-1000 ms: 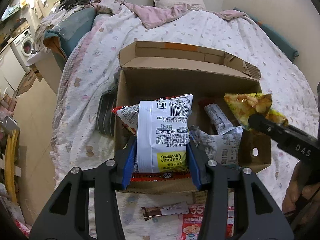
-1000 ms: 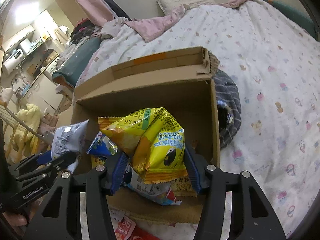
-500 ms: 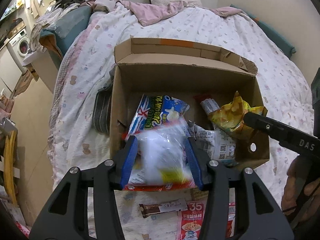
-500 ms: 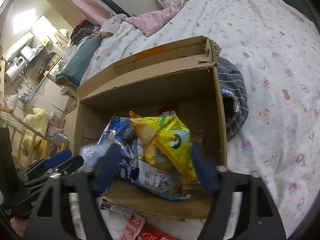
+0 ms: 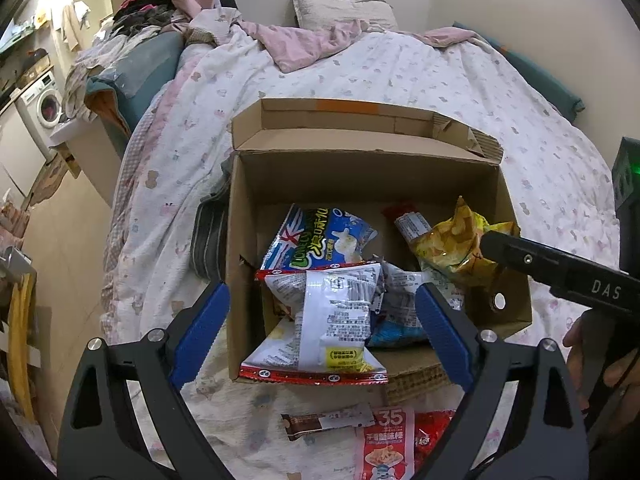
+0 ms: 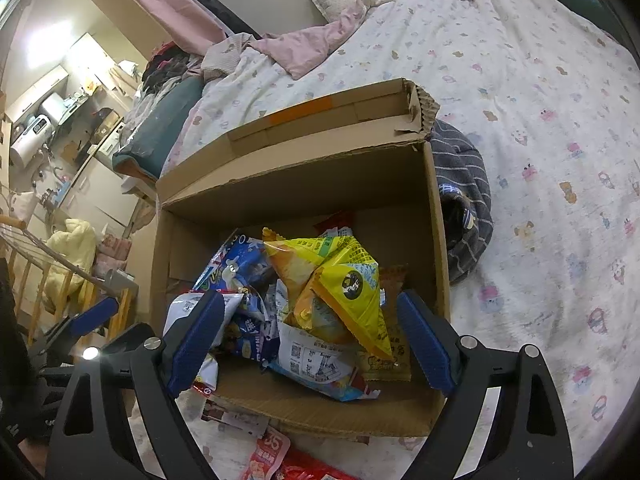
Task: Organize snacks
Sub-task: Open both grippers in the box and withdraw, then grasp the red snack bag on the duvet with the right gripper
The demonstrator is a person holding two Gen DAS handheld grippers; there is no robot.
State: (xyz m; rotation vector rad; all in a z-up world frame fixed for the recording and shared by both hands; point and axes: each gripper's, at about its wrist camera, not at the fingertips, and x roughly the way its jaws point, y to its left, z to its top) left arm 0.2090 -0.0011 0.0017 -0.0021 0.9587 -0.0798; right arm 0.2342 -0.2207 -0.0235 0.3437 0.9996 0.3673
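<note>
You have just let go: your left gripper (image 5: 322,328) and right gripper (image 6: 310,338) now gape empty, the white bag (image 5: 320,320) and yellow bag (image 6: 340,284) resting in the box (image 5: 360,178); more packets (image 5: 390,440) wait outside.

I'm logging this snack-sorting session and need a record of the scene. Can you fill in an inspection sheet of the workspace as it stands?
Surface: bed with white patterned quilt; it bears the open brown cardboard box.
Job's things: white and red snack bag lies over the box's near wall; blue snack bag and yellow crinkled snack bag lie inside. A brown snack bar and a red "35" packet lie on the quilt before the box.
Clutter: grey striped garment beside the box; pink blanket.
Grippers: left gripper open, empty; right gripper open, empty.
Cables: nothing seen.
Surroundings: washing machine, piled clothes, pillow.
</note>
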